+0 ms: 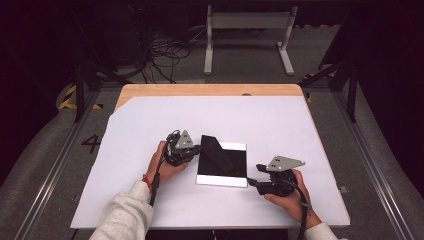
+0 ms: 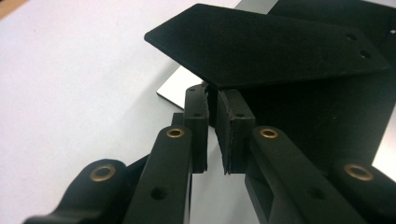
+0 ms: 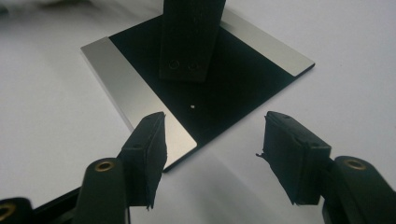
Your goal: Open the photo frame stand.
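Your left gripper (image 2: 215, 135) pinches the pointed end of a flat, matte black strip (image 2: 266, 46), holding it tilted above the square plate (image 1: 222, 162). That plate, black with brushed silver bands along two edges, lies flat on the smooth white table cover (image 1: 150, 130). Your right gripper (image 3: 212, 154) stands just beside the plate's corner, ribbed pads spread and empty.

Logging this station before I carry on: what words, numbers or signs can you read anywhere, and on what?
"4": dark numeral on the grey floor left of the table.
No readable text on the square black and silver plate, the flat black pointed strip or the white table cover.
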A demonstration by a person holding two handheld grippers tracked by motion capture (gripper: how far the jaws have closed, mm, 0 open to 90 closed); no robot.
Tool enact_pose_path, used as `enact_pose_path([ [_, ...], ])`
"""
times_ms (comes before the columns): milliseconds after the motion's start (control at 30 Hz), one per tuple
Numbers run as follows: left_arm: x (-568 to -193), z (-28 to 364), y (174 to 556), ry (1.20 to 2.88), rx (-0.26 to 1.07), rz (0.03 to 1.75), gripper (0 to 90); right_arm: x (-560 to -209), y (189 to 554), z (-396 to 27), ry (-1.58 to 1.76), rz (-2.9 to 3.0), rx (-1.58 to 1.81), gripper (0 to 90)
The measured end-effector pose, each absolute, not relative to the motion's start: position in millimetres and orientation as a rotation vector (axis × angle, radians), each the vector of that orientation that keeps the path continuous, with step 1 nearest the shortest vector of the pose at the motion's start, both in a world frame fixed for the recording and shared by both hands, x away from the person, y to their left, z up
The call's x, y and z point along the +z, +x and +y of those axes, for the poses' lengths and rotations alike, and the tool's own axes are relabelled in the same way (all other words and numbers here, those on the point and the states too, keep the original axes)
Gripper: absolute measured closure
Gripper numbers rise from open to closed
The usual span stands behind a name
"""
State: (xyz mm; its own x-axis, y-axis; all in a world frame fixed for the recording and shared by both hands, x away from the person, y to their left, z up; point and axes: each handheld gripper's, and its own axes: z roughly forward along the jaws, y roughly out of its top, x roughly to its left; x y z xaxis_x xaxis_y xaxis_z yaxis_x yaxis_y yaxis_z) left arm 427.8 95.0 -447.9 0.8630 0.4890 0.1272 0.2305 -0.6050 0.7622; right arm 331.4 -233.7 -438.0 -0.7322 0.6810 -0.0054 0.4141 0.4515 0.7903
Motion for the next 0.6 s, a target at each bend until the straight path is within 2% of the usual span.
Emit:
enact_pose_path([
  [333,-434.9,92.7,414.6,2.220,0.441,0.445,82.9,-436.0,340.1,-215.7,0.924,2.379,1.172,38.4],
  [433,-432.3,91.1,411.8,2.232,0.424,0.413,79.0,-436.1,343.4,-208.0,0.914,2.386,1.171,37.5],
  [600,-429.0,88.7,408.4,2.219,0.435,0.399,80.0,-436.9,346.4,-198.2,0.893,2.393,1.162,36.5],
])
